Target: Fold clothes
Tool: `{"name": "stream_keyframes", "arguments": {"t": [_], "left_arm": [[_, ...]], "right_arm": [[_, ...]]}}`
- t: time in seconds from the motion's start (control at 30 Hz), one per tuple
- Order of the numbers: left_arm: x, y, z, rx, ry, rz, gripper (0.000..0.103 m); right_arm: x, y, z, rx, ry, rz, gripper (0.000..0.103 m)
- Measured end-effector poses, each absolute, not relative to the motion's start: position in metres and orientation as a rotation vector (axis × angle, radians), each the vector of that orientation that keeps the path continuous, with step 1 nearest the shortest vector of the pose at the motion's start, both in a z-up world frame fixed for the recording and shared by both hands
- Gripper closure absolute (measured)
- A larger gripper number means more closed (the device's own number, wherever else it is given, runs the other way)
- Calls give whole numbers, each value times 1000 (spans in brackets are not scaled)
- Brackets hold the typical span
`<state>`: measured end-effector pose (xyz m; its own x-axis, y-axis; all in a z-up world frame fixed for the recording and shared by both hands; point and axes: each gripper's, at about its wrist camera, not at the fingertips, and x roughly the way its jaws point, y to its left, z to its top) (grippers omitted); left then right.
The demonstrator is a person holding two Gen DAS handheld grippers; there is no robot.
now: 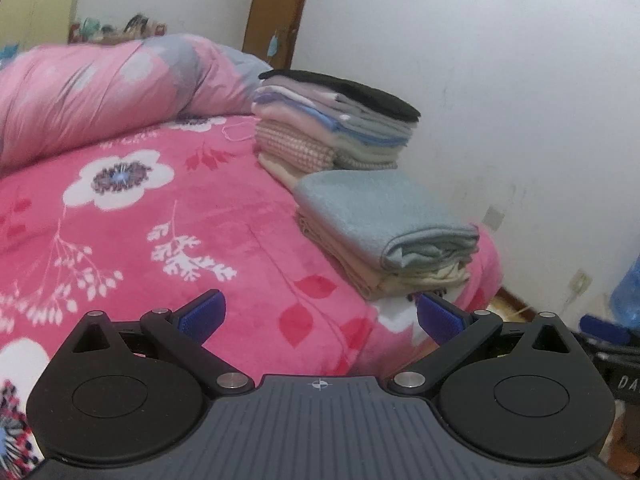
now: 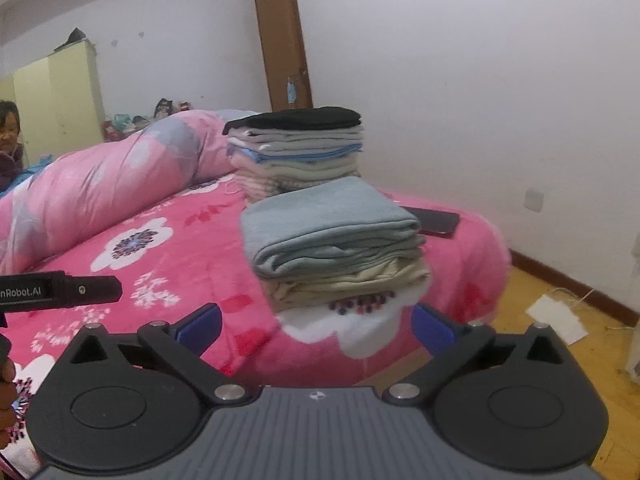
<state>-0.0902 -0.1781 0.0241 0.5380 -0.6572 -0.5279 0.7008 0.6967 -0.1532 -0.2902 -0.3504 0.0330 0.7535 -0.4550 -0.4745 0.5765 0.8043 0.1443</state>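
A short stack of folded clothes with a light blue-grey piece on top (image 1: 384, 220) (image 2: 328, 224) lies near the corner of the pink floral bed (image 1: 160, 240) (image 2: 160, 256). Behind it stands a taller folded stack topped by a black piece (image 1: 340, 120) (image 2: 300, 144). My left gripper (image 1: 320, 316) is open and empty, low over the bed, in front of the short stack. My right gripper (image 2: 316, 326) is open and empty, just off the bed's edge, facing the same stack. The left gripper's body (image 2: 60, 286) shows at the left of the right wrist view.
A rolled pink quilt (image 1: 100, 92) (image 2: 100, 184) lies along the far side of the bed. A dark phone (image 2: 434, 220) lies on the bed right of the stacks. White wall and brown door (image 2: 284, 40) behind. Wooden floor with a white paper (image 2: 556, 318) at right. A child (image 2: 10, 136) sits far left.
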Motion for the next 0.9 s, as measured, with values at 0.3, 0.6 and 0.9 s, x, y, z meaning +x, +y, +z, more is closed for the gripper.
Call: {"name": "stream_keyframes", "arguments": {"t": [0.3, 0.6, 0.9], "left_arm": [[-106, -195, 23, 110, 575, -742, 0], [-111, -209, 19, 126, 592, -675, 0], [-118, -240, 4, 140, 628, -701, 0]], "right_arm": [[-292, -357, 26, 312, 436, -582, 0], [-289, -360, 19, 294, 469, -636, 0], [-281, -369, 8, 241, 557, -723, 0]]}}
